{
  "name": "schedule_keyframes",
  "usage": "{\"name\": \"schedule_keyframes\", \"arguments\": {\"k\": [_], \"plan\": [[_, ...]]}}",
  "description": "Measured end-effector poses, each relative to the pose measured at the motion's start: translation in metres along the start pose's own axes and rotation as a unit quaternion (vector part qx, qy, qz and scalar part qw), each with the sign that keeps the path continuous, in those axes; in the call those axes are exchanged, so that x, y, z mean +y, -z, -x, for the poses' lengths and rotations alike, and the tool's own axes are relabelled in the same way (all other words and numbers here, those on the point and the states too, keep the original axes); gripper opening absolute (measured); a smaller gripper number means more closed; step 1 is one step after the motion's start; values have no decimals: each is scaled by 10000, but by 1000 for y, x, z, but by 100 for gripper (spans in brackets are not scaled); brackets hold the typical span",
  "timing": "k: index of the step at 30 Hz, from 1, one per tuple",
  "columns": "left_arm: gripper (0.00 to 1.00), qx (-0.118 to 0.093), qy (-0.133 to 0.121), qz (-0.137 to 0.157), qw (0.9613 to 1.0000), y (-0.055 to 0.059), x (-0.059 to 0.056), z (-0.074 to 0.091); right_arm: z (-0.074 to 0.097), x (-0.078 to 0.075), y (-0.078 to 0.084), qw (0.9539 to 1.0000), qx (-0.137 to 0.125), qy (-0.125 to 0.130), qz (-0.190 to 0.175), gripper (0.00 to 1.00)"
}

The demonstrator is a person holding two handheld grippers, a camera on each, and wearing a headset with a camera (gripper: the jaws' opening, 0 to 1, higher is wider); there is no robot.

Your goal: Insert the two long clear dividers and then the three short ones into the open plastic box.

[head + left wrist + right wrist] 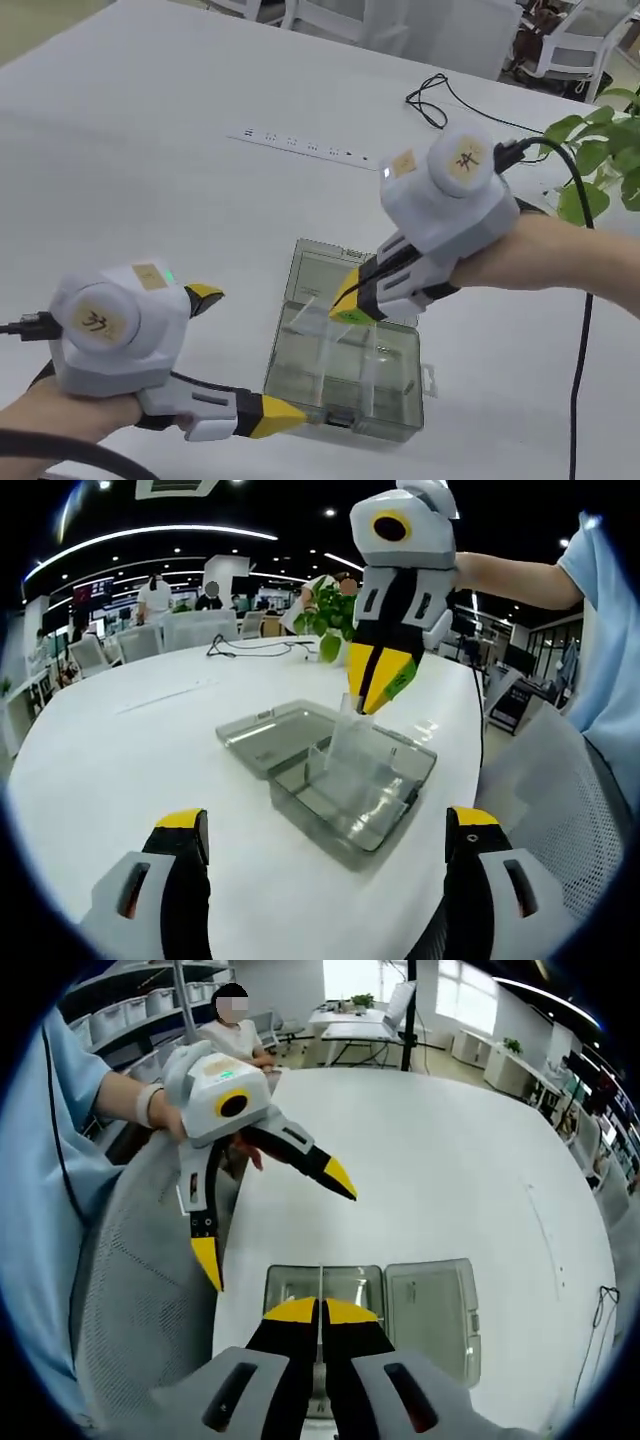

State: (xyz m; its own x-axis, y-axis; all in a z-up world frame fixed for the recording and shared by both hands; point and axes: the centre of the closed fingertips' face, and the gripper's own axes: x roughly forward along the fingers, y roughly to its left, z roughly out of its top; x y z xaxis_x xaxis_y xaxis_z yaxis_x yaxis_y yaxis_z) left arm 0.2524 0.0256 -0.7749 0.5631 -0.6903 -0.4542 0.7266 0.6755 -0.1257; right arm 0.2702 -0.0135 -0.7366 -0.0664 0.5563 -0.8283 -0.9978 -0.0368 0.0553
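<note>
Right gripper [345, 303] holds a clear divider [352, 745] over the open box [380, 425] while the left gripper [243, 353] waits beside it.

The right gripper's fingers are together, clamped on the divider's top edge. The sheet hangs down into the box's far part, near the hinge of the lid [318, 262], which lies flat on the counter [150, 150] behind. Whether the sheet is seated in a slot cannot be told. Another clear piece [318, 763] stands upright inside the box. The left gripper sits at the near left with its fingers wide apart and empty; one tip lies just beside the box's near left corner. A power strip [300, 145] lies farther back, and a plant [600, 160] stands at the far right.
</note>
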Motion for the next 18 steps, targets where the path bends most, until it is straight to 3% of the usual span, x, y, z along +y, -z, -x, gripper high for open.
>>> {"name": "schedule_keyframes", "arguments": {"k": [18], "plan": [[100,52,-30,138,9999,7,1,4,-14,-2,9,9999,74,-71,11,2]]}}
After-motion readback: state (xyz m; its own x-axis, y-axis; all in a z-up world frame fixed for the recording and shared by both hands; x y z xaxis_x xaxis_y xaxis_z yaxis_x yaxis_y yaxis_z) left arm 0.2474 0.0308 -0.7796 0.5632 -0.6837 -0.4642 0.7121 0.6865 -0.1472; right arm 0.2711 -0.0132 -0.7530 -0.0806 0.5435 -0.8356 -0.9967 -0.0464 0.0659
